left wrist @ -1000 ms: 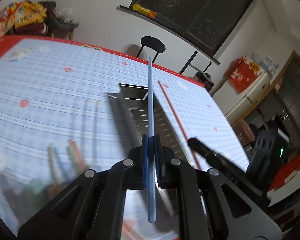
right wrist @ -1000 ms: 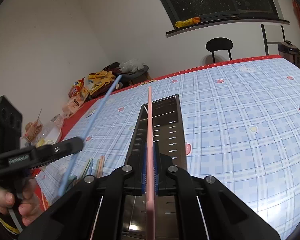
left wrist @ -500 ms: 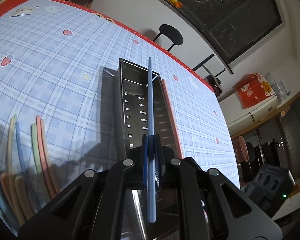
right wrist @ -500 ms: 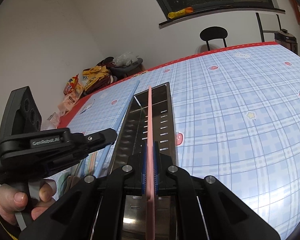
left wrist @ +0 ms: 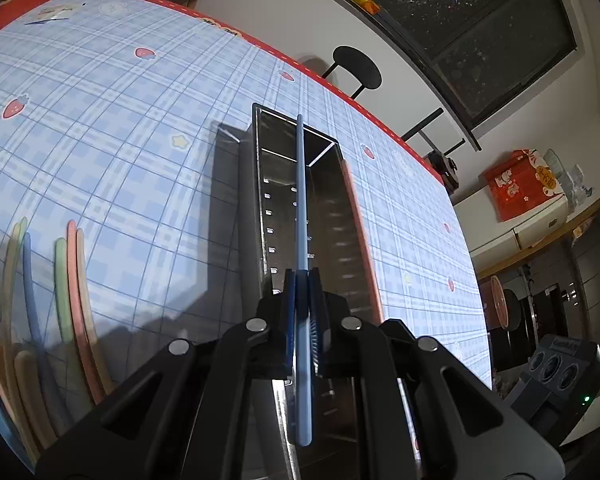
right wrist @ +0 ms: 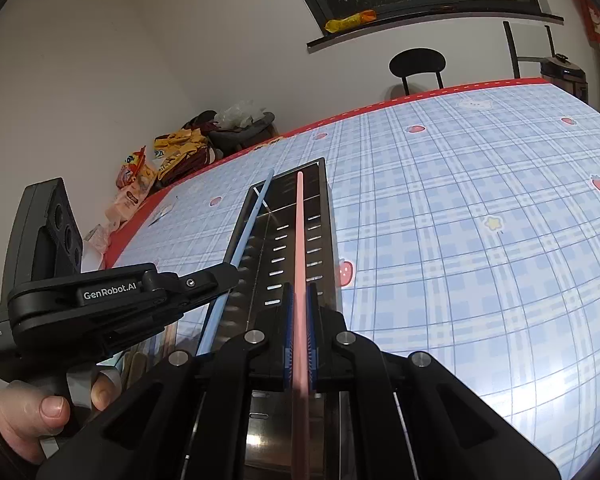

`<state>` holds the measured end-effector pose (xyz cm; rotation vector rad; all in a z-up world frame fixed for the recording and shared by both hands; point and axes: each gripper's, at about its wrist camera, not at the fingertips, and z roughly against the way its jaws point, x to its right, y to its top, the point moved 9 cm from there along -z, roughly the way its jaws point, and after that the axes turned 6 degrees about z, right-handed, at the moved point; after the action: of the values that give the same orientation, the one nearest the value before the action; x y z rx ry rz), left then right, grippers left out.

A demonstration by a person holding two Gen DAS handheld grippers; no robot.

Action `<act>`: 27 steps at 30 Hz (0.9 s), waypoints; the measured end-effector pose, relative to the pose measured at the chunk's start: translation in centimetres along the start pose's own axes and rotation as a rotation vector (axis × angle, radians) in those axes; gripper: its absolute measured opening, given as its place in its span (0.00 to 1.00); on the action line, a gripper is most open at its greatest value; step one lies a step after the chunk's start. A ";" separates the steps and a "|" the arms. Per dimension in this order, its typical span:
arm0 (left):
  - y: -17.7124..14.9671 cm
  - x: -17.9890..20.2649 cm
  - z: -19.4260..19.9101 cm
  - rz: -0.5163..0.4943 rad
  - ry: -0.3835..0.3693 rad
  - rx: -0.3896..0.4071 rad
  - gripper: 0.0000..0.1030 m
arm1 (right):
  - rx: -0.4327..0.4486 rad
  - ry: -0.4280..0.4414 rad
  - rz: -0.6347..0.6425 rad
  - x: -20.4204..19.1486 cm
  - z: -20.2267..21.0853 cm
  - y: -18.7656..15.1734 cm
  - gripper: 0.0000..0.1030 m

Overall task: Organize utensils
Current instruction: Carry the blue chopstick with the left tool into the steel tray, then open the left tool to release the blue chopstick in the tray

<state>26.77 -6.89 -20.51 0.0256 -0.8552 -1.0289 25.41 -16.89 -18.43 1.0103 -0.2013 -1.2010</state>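
Note:
A long steel slotted tray (left wrist: 286, 204) lies on the blue checked tablecloth; it also shows in the right wrist view (right wrist: 323, 216). My left gripper (left wrist: 303, 280) is shut on a blue chopstick (left wrist: 301, 200) that points along the tray, just above it. My right gripper (right wrist: 299, 294) is shut on a pink chopstick (right wrist: 300, 232), also lengthwise over the tray. In the left wrist view the pink chopstick (left wrist: 359, 236) runs along the tray's right wall. The left gripper (right wrist: 232, 270) and blue chopstick (right wrist: 244, 240) show in the right wrist view, over the tray's left wall.
Several pastel utensils (left wrist: 68, 280) lie side by side on the cloth left of the tray. Snack bags (right wrist: 172, 156) sit beyond the table's far left corner. A black stool (right wrist: 417, 62) stands behind the red table edge (right wrist: 419, 96).
Both grippers have come lower and closer over the tray, each still holding its chopstick. The chopsticks now lie nearly parallel along the tray.

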 end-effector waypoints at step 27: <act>1.8 0.1 3.0 -0.121 0.058 0.110 0.38 | 0.040 -0.010 0.008 0.1 0.8 0.6 0.45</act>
<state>26.22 -4.92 -17.62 0.2015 -0.8651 -1.0882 25.34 -17.39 -17.57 1.0382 -0.2376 -1.1990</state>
